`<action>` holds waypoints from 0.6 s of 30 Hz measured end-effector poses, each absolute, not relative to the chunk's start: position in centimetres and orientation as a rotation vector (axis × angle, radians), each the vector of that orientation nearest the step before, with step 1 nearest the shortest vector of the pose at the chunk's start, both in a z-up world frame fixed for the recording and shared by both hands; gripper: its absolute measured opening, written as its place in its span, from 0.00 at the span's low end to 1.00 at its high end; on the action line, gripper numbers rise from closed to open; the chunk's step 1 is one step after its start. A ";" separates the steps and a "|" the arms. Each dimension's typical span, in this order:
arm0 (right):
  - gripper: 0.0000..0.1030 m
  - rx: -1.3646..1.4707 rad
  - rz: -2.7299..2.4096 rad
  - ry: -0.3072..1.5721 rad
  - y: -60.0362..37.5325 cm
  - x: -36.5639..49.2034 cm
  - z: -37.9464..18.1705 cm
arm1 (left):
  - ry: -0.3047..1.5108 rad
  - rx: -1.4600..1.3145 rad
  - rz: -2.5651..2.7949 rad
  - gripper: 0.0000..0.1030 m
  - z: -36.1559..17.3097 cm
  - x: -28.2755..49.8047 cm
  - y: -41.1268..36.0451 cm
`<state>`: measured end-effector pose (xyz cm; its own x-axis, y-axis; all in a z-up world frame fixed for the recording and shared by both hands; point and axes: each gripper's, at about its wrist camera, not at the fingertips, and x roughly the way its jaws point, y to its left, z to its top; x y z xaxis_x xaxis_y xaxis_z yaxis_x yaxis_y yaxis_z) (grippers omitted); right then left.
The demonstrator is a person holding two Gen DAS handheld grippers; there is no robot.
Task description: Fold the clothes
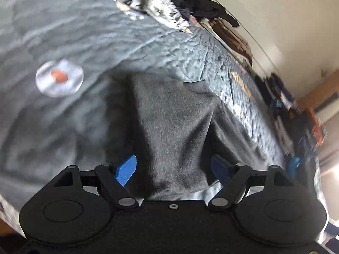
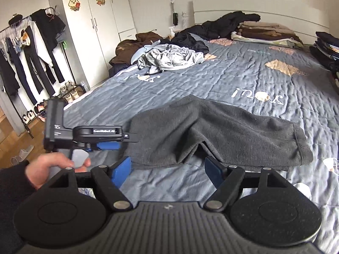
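Note:
A dark grey fleece garment [image 2: 222,131] lies folded in a long band on the blue-grey quilt [image 2: 233,78]. In the left wrist view it [image 1: 171,127] fills the space between my blue fingers. My left gripper [image 1: 173,167] is open, its jaws wide on either side of the garment's near end; it also shows from the side in the right wrist view [image 2: 106,146], at the garment's left end. My right gripper [image 2: 167,169] is open and empty, just in front of the garment's near edge.
A crumpled light grey garment [image 2: 169,58] and dark clothes [image 2: 222,24] lie at the far end of the bed. Folded stacks [image 2: 264,31] sit by the headboard and at the right edge [image 2: 326,50]. A clothes rack [image 2: 27,59] stands left.

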<state>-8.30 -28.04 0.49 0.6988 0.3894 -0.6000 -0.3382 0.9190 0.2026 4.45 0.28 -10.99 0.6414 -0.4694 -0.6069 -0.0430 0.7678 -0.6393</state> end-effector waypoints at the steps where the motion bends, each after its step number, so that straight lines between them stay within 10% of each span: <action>1: 0.74 0.088 0.409 0.683 -28.0 -8.5 0.5 | 0.855 -0.694 -0.260 0.75 -11.3 4.1 0.6; 15: 0.74 0.134 0.407 0.695 -28.4 -8.6 -0.2 | 0.899 -0.786 -0.282 0.71 -14.4 5.4 -1.4; 16: 0.74 0.135 0.407 0.695 -28.5 -8.5 -0.2 | 0.908 -0.774 -0.280 0.67 -14.5 5.8 -1.9; 18: 0.74 0.137 0.405 0.696 -28.5 -8.5 -0.1 | 0.937 -0.741 -0.274 0.21 -14.6 6.4 -2.4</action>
